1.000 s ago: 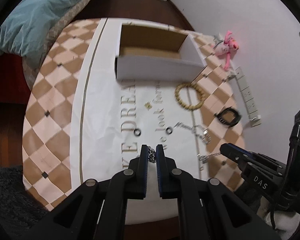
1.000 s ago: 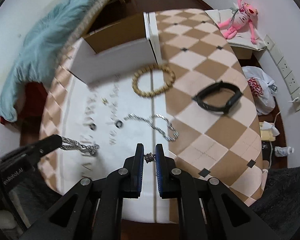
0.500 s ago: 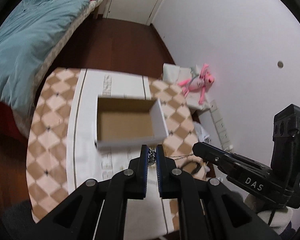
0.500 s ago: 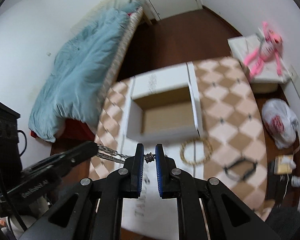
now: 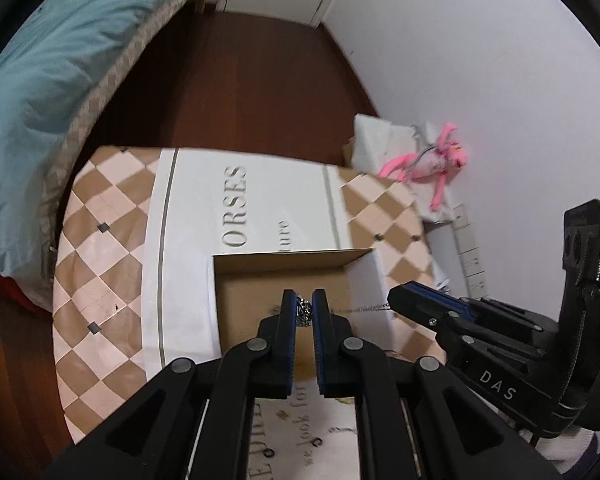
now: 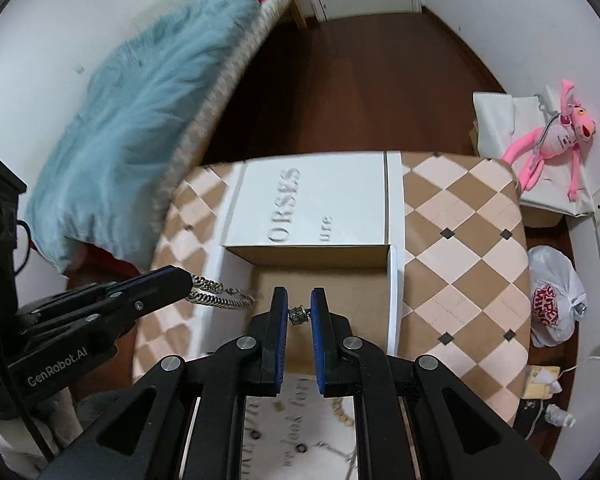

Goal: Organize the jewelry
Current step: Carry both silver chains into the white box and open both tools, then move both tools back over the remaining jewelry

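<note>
The left gripper point(image 5: 304, 312) has its fingers nearly closed, pinching one end of a silver chain point(image 6: 216, 298), and the right gripper point(image 6: 299, 314) likewise clamps the small barrel clasp at the other end. The chain hangs stretched between them above the open cardboard box point(image 5: 260, 280). Beyond the box lie the checkered table point(image 6: 460, 248), a blue blanket point(image 6: 140, 100) and a pink plush toy point(image 6: 556, 140).

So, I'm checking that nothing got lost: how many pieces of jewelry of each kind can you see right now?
Chains: 2, the held chain between left gripper and right gripper, and a thin chain on the cloth.
Rings: 2 small dark rings.
Bracelets: 1 bead bracelet, partly hidden.
Total: 5.
</note>
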